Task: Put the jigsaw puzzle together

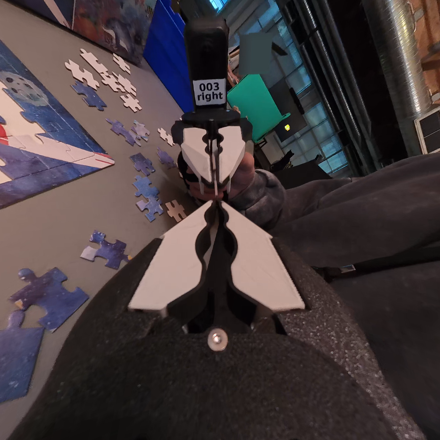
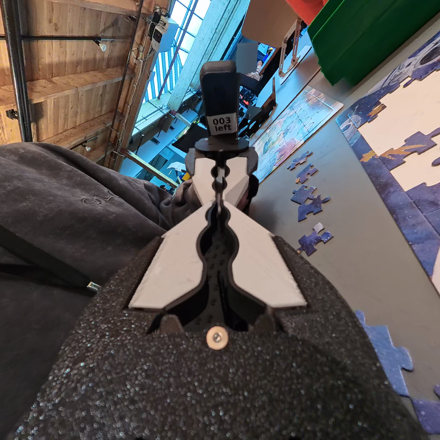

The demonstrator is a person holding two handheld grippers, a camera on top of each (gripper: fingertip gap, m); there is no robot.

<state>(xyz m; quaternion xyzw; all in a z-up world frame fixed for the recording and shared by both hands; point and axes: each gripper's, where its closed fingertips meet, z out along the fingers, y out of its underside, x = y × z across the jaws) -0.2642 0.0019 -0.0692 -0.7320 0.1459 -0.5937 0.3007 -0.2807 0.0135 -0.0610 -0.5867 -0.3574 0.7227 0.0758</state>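
Above the grey table, both tools tip-to-tip, pressed together, each bearing a white label.

A partly assembled jigsaw puzzle, printed in deep blue with white and a touch of red, is laid flat on the grey table, with white gaps left in its middle in the right wrist view. Loose blue pieces are scattered face up just beside its edge. Further off, a cluster of white pieces is turned face down.
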